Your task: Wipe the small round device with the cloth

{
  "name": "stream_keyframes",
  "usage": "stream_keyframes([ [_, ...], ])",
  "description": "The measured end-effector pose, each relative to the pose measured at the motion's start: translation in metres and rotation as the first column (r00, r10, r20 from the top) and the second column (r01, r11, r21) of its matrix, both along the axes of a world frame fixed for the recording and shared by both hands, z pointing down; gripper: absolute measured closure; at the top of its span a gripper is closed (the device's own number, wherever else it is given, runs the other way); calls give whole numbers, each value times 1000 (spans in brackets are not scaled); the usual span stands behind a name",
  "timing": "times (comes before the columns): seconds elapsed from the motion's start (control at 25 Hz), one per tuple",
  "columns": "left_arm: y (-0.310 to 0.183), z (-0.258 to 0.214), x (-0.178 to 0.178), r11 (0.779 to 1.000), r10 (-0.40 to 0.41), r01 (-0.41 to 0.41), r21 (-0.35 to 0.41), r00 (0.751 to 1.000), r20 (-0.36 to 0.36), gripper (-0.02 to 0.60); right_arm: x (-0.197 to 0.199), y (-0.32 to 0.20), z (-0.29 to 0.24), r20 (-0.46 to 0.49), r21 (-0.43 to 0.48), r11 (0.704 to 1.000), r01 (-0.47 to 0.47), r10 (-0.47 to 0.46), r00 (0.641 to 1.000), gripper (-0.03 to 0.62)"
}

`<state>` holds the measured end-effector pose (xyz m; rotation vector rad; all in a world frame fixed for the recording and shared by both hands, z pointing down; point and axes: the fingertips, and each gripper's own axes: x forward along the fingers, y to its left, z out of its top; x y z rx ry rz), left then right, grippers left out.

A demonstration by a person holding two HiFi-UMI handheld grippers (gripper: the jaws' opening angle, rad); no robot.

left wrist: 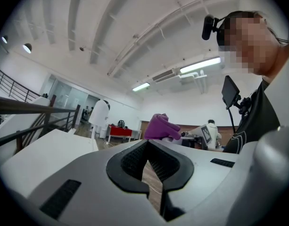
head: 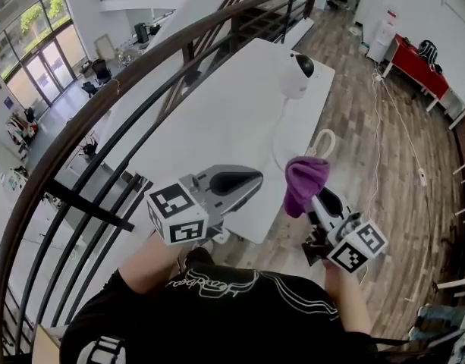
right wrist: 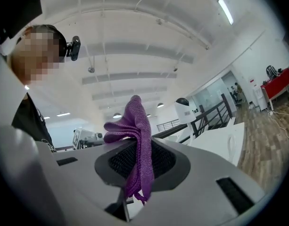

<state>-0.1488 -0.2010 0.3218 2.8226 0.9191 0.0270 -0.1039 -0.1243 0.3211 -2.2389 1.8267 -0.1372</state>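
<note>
Nearest the head camera: the person's black shirt (head: 217,309), with both grippers held out level beyond it at the near edge of the white table (head: 217,127). Left gripper (head: 255,180) has its jaws fully together with nothing between them; its own view shows only floor behind the pads. Right gripper (head: 312,197) is clamped on the purple cloth (head: 305,179). In the right gripper view the cloth (right wrist: 135,135) runs top to bottom between the pads, a bunched wad standing proud of the tips and a short tail hanging below, so its long axis lies across the jaw line. The small round device (head: 296,74) stands at the far end of the table, well apart from both grippers and ahead of them. It shows up-picture and slightly left of the cloth in the head view and right of centre in the right gripper view (right wrist: 184,109). It stands upright, long axis vertical – a white body with a dark cap at the top, which seems turned toward the head view's right. A white cable (head: 278,139) trails from it toward the near edge. Judgement: the right gripper is the nearer and better lined up, so the coming move is a forward reach along the table, wad leading. The left gripper, seeing the device (left wrist: 99,118) left of its jaws, would need to open to steady the body.
</note>
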Motion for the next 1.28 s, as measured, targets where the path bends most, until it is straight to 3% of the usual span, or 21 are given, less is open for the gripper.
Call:
stream_keyframes([
  [0.16,23,10,-30,999,-25,26,-42,999,30,572,-30,19,2,29,10,999,43,-43,999,531],
  [0.44,36,31,-60,995,-83,87,-52,995,61,572,-49,27,34,89,1,996,91,-91,992,531],
  [0.56,30,33,-60,992,-119,121,-32,991,61,572,-48,27,39,92,3,995,100,-100,991,533],
  [0.72,18,39,-63,985,-156,162,-61,984,84,574,-51,25,50,106,-6,993,119,-118,987,533],
  [1.28,18,39,-68,984,-162,167,-61,983,81,574,-54,15,52,111,-5,990,144,-143,984,533],
])
